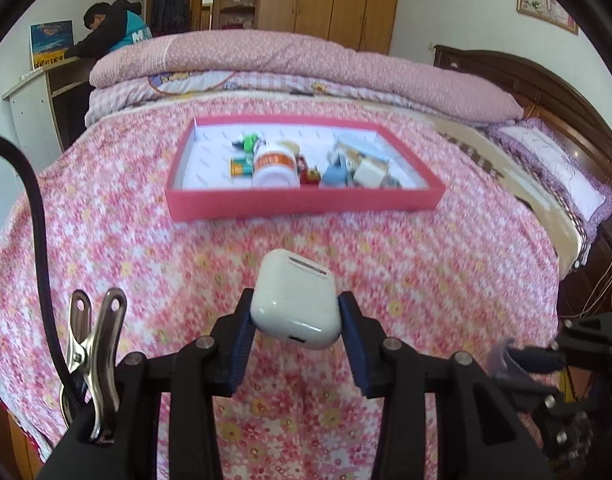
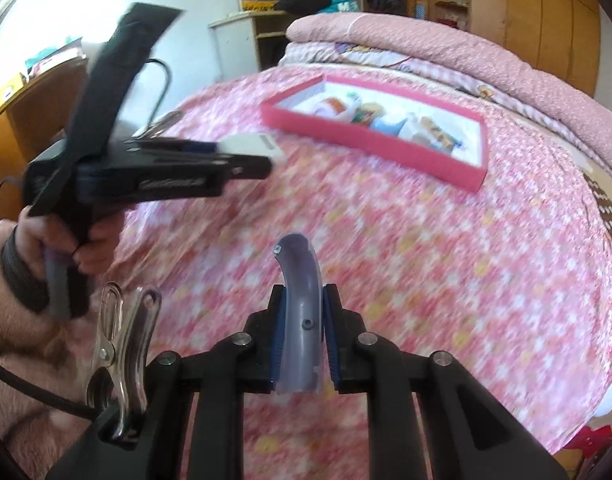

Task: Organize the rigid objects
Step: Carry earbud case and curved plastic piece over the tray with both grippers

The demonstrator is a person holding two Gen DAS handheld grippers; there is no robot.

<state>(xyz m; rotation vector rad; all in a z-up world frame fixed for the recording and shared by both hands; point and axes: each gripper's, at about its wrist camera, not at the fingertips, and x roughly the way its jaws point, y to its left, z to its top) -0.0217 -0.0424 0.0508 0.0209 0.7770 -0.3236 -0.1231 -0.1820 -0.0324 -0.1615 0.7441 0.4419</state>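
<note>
**Both grippers loaded, tray straight ahead**

Your left gripper (image 1: 295, 314) is pinching the white case (image 1: 294, 298) across its short sides, blue pads touching either flank. The case sits tilted, lid end pointing forward and up toward the tray (image 1: 306, 206), port end back toward you. The tray lies dead ahead of this gripper on the bedspread (image 1: 426, 280), its long axis running left to right across your line of travel, so you meet the near long wall first. The case hangs above the spread, well short of that wall.

Your right gripper (image 2: 304, 320) is pressed onto the purple curved piece (image 2: 300, 312), which stands up between the pads and arcs forward and to the left at its tip. From the right wrist view the tray (image 2: 370, 144) lies ahead and slightly right, seen corner-on, farther off than from the left. The left gripper looks the nearer of the two, so I judge it the one to go in first.

The case is smooth, glossy and rounded, with a seam near the lid; it looks hard and slippery, so a slack grip could let it twist. The purple piece is a matte, stiff-looking arc with small screw holes.

Inside the tray the jar (image 1: 275, 166) and small toys crowd the middle and right; the left part shows bare white floor, probably the easier landing spot.
</note>
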